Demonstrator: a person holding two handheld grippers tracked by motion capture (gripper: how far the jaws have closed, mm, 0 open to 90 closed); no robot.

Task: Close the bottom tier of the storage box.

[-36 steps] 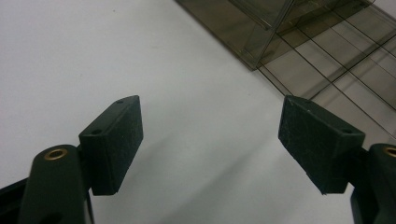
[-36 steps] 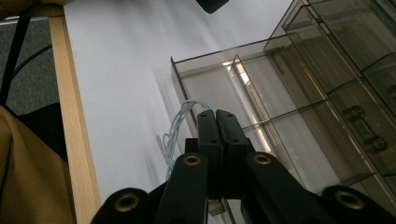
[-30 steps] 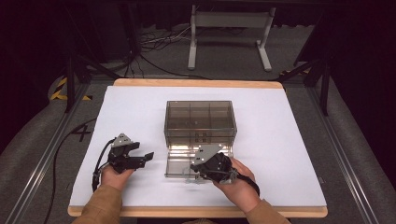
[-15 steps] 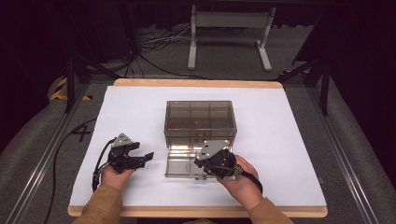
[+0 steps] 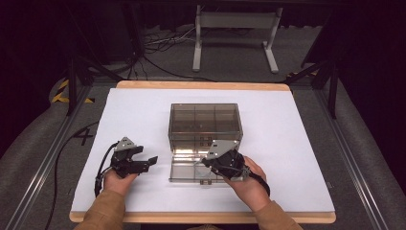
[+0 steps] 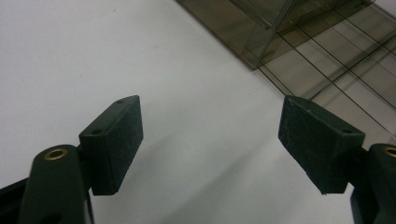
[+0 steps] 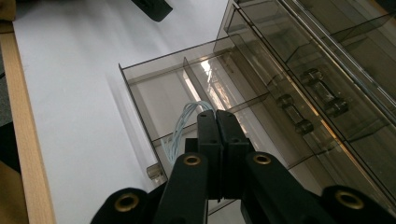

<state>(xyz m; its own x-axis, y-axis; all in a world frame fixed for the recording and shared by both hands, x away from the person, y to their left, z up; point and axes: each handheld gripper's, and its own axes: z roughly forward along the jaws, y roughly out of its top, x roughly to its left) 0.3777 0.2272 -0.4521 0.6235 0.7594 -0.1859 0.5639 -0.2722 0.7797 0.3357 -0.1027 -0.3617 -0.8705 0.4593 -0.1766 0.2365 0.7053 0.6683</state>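
Observation:
A smoked clear drawer cabinet (image 5: 205, 122) stands mid-table, and its lower drawer (image 5: 184, 171) is pulled out toward me. Over that drawer's right part my right gripper (image 5: 207, 163) points down into a compartment. In the right gripper view its jaws (image 7: 217, 116) are pressed together, and a thin pale blue cable bundle (image 7: 183, 127) arches up from the drawer (image 7: 154, 88) and ends at the tips. My left gripper (image 5: 149, 160) rests on the white sheet left of the drawer, open and empty (image 6: 210, 135), with the cabinet corner (image 6: 261, 51) ahead of it.
The white sheet (image 5: 287, 143) covers a wooden tabletop with its front edge (image 5: 201, 218) near my forearms. Closed drawers with clear knobs (image 7: 322, 93) sit above the open one. Metal rails (image 5: 354, 167) flank the table, and a stand (image 5: 234, 28) and floor cables lie beyond.
The right gripper has edged slightly to the right over the open drawer, jaws still together. The left gripper has not moved.

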